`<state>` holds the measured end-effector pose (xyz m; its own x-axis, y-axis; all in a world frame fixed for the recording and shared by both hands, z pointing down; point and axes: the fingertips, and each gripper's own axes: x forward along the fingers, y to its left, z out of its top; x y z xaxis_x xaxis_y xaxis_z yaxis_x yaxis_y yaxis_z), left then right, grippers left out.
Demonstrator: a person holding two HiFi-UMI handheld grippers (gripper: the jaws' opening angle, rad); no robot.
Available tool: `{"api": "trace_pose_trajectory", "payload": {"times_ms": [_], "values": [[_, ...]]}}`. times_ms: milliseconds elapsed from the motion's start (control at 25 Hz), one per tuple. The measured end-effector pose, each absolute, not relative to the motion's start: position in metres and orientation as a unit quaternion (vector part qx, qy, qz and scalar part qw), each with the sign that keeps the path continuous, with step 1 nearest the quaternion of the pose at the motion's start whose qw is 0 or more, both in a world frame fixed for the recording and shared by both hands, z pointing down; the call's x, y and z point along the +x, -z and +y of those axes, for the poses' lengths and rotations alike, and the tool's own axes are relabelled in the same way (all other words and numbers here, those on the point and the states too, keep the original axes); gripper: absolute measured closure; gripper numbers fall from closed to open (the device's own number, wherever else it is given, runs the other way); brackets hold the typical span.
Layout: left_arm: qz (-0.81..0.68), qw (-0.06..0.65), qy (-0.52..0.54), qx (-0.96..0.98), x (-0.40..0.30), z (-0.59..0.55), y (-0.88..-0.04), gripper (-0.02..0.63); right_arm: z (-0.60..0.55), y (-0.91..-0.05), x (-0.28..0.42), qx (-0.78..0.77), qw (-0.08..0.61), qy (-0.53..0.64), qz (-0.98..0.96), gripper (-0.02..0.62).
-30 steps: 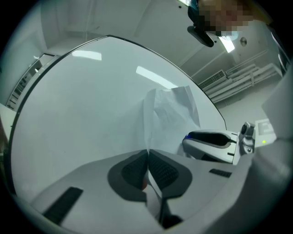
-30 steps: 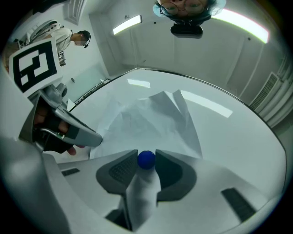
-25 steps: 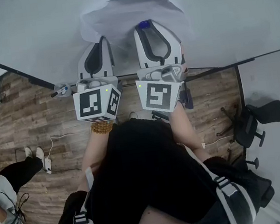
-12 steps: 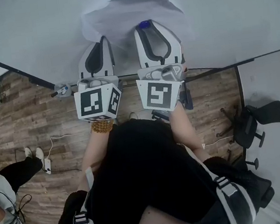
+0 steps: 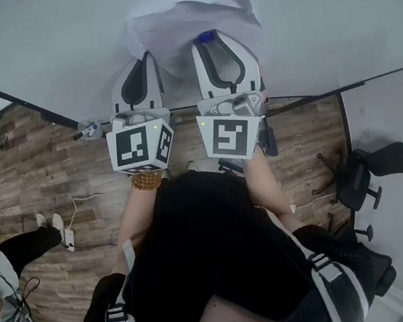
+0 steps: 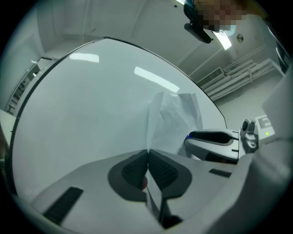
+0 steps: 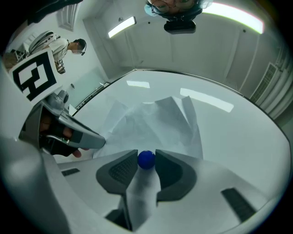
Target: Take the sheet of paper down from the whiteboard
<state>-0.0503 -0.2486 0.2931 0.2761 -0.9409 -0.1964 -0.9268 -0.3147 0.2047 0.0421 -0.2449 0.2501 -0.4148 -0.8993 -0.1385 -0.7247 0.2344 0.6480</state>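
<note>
Your left gripper (image 6: 148,155) is pinched shut on the edge of the sheet of paper (image 6: 174,119), which hangs crumpled on the whiteboard (image 6: 82,114). Your right gripper (image 7: 146,157) squeezes the round blue magnet (image 7: 146,160). If you tug left before the magnet lets go, the paper may rip.

The left gripper (image 6: 148,160) pinches the sheet of paper (image 6: 174,119) between its fingers (image 6: 162,170).
</note>
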Motion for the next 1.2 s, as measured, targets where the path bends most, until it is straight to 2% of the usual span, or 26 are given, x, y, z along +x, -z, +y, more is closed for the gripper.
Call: {"api": "trace_pose_trajectory", "payload": {"times_ms": [1200], "values": [[-0.591,0.031,0.148,0.792,-0.054,-0.255,-0.294,0.595,-0.208,-0.262,0.056,0.53,0.123,0.295,-0.786,0.477]]}}
